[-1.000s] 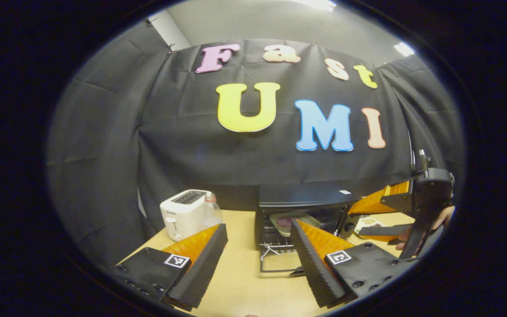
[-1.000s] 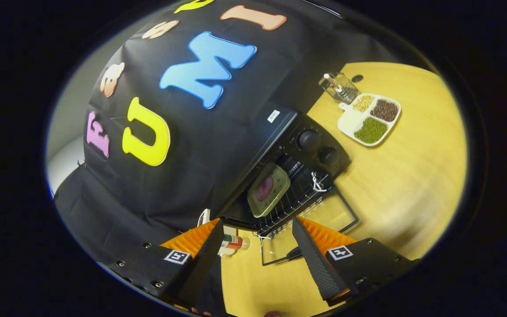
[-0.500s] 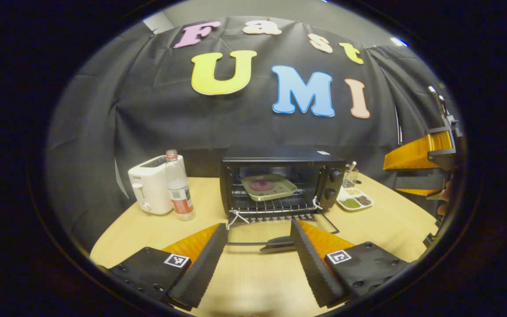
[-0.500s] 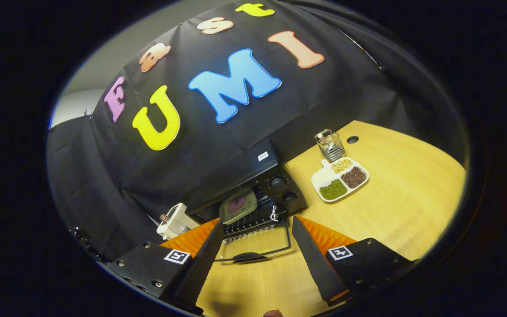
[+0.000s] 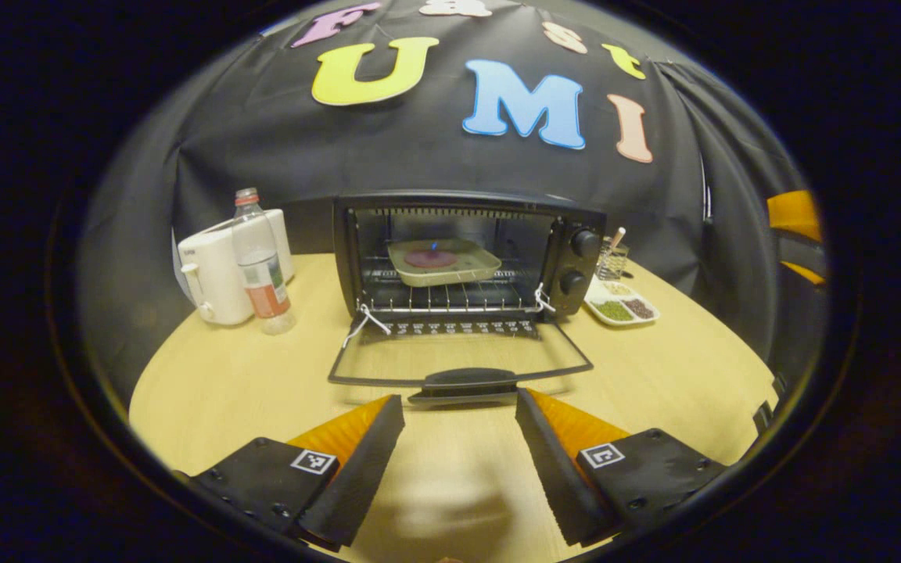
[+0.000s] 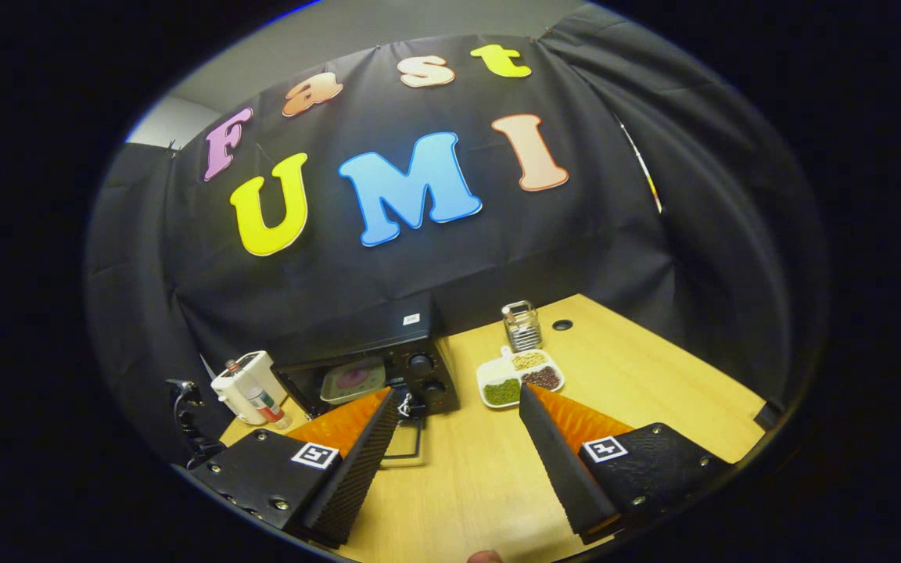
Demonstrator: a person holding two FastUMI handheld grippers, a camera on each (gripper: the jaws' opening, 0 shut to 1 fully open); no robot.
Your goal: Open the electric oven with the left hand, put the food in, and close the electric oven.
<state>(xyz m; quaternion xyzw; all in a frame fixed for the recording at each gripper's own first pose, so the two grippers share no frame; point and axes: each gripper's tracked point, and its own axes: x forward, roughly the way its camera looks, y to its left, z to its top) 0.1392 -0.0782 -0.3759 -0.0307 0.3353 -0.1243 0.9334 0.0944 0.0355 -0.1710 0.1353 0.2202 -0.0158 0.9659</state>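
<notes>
Left gripper (image 5: 460,450) spread wide, holding nothing, low over the wooden table (image 5: 247,383). Right ahead at 12 o'clock — the electric oven (image 5: 466,250), black, door (image 5: 458,361) folded all the way down flat on the table. Door handle (image 5: 462,381) just past the fingertips, not touching them. Inside on the wire rack (image 5: 450,295), a pale tray (image 5: 443,262) with the food (image 5: 429,257), a round reddish thing, in the middle. Two knobs (image 5: 579,262) on the oven's right side. At 10 o'clock, a white toaster (image 5: 216,270) with a plastic bottle (image 5: 261,262) standing just in front of it. At 2 o'clock, near the oven, a white divided dish (image 5: 622,305) of beans, and a small holder (image 5: 611,262) behind it.

Right gripper (image 6: 454,453) also spread wide and empty, up above the table, well back from the oven (image 6: 376,363). Oven at 11 o'clock there, tray (image 6: 353,381) with the food (image 6: 352,378) seen inside. Bean dish (image 6: 519,379) at 12 o'clock — holder (image 6: 522,325) just behind it.
</notes>
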